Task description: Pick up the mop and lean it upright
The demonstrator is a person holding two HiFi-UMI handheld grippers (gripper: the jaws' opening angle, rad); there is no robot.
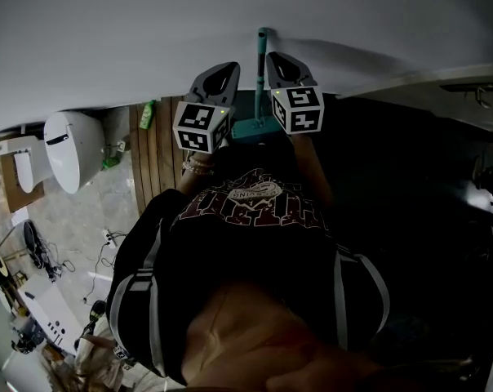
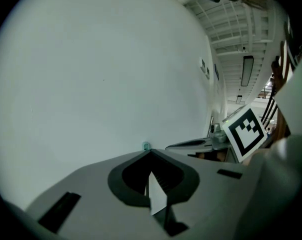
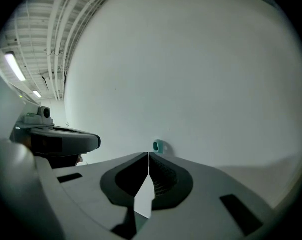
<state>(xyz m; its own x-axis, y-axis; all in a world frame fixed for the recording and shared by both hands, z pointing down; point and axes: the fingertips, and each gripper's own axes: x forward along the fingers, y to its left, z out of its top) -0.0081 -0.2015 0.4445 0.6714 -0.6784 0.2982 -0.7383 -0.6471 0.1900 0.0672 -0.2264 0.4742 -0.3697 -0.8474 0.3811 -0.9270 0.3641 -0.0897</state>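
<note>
The teal mop stands upright against the white wall; its handle (image 1: 262, 72) rises between my two grippers and its flat head (image 1: 253, 127) rests on the floor. Only the handle's top end shows in the left gripper view (image 2: 146, 146) and the right gripper view (image 3: 158, 146), just past the jaw tips. My left gripper (image 1: 228, 67) is shut with nothing in it, left of the handle. My right gripper (image 1: 273, 57) is also shut and empty, right of the handle. Neither touches the mop.
The white wall (image 1: 108, 39) fills the space ahead. A white toilet (image 1: 71, 149) and a green bottle (image 1: 147, 114) stand at the left beside wooden floor planks (image 1: 161, 158). The person's dark shirt covers the lower middle. Right side is dark.
</note>
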